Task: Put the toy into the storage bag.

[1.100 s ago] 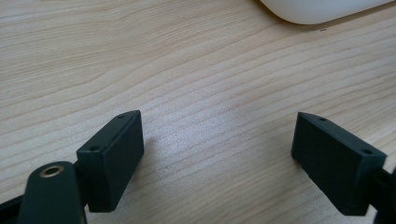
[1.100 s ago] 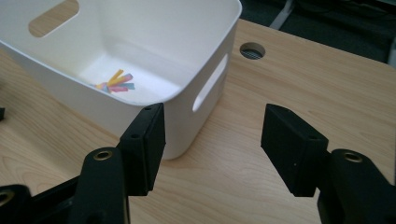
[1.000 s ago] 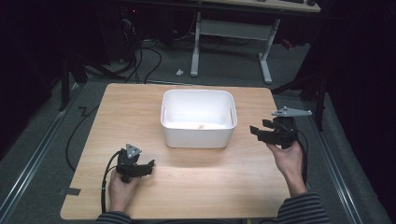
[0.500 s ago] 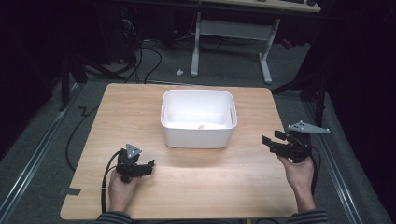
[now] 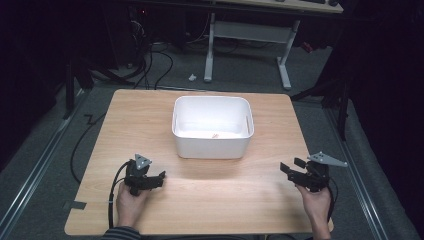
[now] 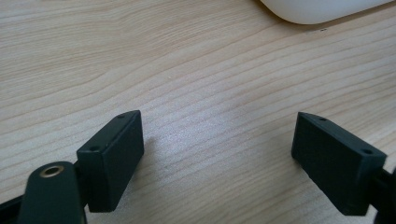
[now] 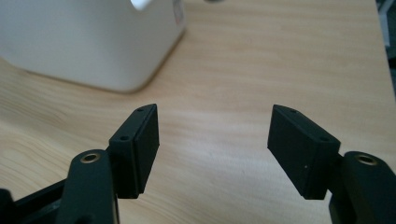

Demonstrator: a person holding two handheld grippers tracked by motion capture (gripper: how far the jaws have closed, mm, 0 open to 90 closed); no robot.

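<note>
A white plastic bin [image 5: 212,127] stands in the middle of the wooden table [image 5: 150,110], with a small pale orange item [image 5: 215,135] on its floor. My left gripper [image 5: 159,178] rests low on the table at the front left, open, with bare wood between its fingers [image 6: 112,158]. My right gripper [image 5: 292,167] sits near the front right edge, pointing left toward the bin [image 7: 88,42]. Its jaws have just been opening and stand open with nothing between its pads [image 7: 140,149].
The table's right edge [image 5: 312,170] runs close beside the right hand. Behind the table stand a white desk frame [image 5: 250,35] and cables [image 5: 160,65] on the grey floor. A dark cable [image 5: 114,195] trails from the left gripper.
My right gripper has come down and back toward the front right of the table, away from the bin's right side. The left gripper has stayed put.
</note>
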